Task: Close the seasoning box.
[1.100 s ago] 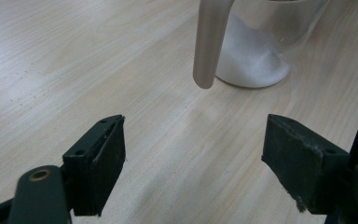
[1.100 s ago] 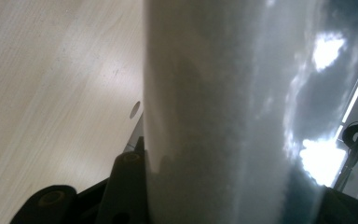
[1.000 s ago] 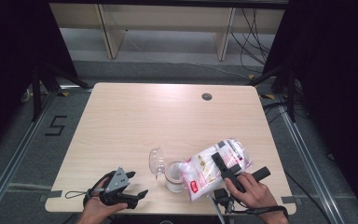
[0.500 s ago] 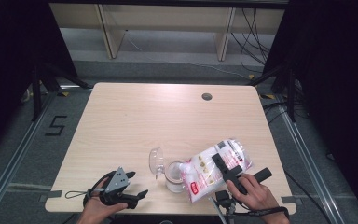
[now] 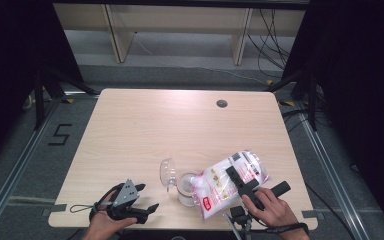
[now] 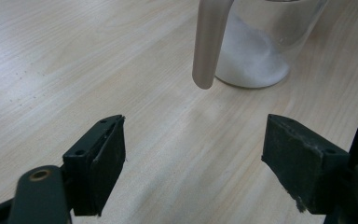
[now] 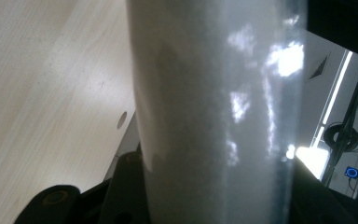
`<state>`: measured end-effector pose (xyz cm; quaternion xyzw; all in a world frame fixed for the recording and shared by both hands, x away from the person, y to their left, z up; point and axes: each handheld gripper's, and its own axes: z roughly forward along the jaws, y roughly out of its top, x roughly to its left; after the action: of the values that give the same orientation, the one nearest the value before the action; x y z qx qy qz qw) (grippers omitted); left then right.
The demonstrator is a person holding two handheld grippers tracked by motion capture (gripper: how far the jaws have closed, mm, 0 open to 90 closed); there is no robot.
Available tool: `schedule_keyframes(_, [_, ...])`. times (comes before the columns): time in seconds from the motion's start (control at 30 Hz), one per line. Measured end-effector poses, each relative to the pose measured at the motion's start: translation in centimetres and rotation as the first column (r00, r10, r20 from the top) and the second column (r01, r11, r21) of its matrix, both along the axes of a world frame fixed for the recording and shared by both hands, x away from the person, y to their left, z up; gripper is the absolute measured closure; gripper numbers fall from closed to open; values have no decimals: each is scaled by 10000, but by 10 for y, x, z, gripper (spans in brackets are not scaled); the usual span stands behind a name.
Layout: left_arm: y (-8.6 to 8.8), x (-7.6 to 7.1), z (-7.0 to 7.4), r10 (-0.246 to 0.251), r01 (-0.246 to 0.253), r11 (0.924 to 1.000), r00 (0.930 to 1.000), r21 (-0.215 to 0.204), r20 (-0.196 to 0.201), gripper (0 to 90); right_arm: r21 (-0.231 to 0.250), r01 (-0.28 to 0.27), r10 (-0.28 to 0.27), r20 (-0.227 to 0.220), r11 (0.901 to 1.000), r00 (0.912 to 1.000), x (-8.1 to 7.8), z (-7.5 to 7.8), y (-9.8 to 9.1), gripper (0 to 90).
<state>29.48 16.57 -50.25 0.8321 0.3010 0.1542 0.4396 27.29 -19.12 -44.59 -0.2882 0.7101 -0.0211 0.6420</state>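
Little had been moved since the earlier frames: the bag (image 5: 228,182) was kept tilted over the glass jar (image 5: 184,187), and both hands were held in place. The table (image 5: 180,125) was largely bare, its near edge taken up by the work. The bag, clamped between the jaws of the right gripper (image 5: 240,180), was held with its low end at the jar's mouth (white grains were already heaped in the jar (image 6: 256,60)). Pouring was judged to be under way. The left gripper (image 6: 193,154) was rested with jaws apart, just beside the jar and holding nothing. Next, a steeper tilt seemed called for.
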Motion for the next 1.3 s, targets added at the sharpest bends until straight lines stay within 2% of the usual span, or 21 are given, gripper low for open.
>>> schedule_keyframes(0.17, [-1,0,0,41,-42,9999,10000,-125,-69,209,-13,-6,6,32,10000,10000,-1,3,-1,657])
schedule_keyframes(0.2, [0,0,0,-4,4,10000,10000,98,22,209,34,-31,31,54,10000,10000,-2,3,-1,658])
schedule_keyframes(0.23, [0,0,0,-4,4,10000,10000,98,22,209,34,-31,31,54,10000,10000,-2,3,-1,658])
schedule_keyframes(0.27, [0,0,0,30,-30,10000,10000,-21,17,209,444,-452,433,417,9980,9982,-2,-1,-3,658])
schedule_keyframes(0.3, [-1,0,-1,38,-39,9998,10000,-205,-44,209,406,-494,474,469,9980,9978,-2,0,-2,658])
schedule_keyframes(0.33, [0,0,0,12,-12,10000,10000,-4,-5,209,397,-491,475,421,9980,9980,-3,1,-2,658])
schedule_keyframes(0.37, [0,0,0,12,-12,10000,10000,-4,-5,209,397,-491,475,421,9980,9980,-3,1,-2,658])
schedule_keyframes(0.4, [-1,0,0,46,-47,9998,10000,-211,-44,209,434,-558,538,452,9975,9975,-4,1,-1,658])
schedule_keyframes(0.47, [-1,0,0,58,-59,9997,10000,-243,-52,209,482,-518,497,443,9975,9978,-4,1,-2,658])
schedule_keyframes(0.6, [2,1,1,-54,54,9998,10000,216,-4,209,475,-647,629,380,9968,9973,-7,1,0,658])
schedule_keyframes(0.63, [2,1,1,-54,54,9998,10000,216,-4,209,475,-647,629,380,9968,9973,-7,1,0,658])
schedule_keyframes(0.67, [1,0,0,-54,54,10000,10000,17,-30,209,418,-720,704,386,9965,9968,-8,2,1,658])
schedule_keyframes(0.77, [0,0,0,23,-24,9999,10000,-121,-45,209,432,-698,684,337,9966,9971,-8,3,1,658])
schedule_keyframes(0.8, [2,1,1,-76,76,9999,10000,148,-8,209,421,-703,688,367,9966,9970,-8,3,1,658])
schedule_keyframes(0.87, [2,1,1,-55,55,9998,10000,211,-3,209,445,-653,639,305,9969,9975,-7,3,1,658])
schedule_keyframes(0.9, [1,0,0,-45,45,10000,10000,29,-8,209,412,-621,610,292,9972,9977,-7,3,0,658])
schedule_keyframes(1.1, [1,0,0,-16,17,10000,10000,28,-55,209,377,-570,559,283,9977,9980,-7,4,-1,658])
schedule_keyframes(1.13, [1,0,0,-36,37,10000,10000,27,-73,209,676,-418,406,189,9968,9990,-8,3,-1,657])
schedule_keyframes(1.27, [1,0,0,-28,28,10000,10000,42,-20,210,571,-366,351,271,9977,9990,-9,4,-1,657])
schedule_keyframes(1.3, [1,0,0,-54,54,10000,10000,31,-22,210,686,-314,296,264,9972,9992,-9,4,-2,657])
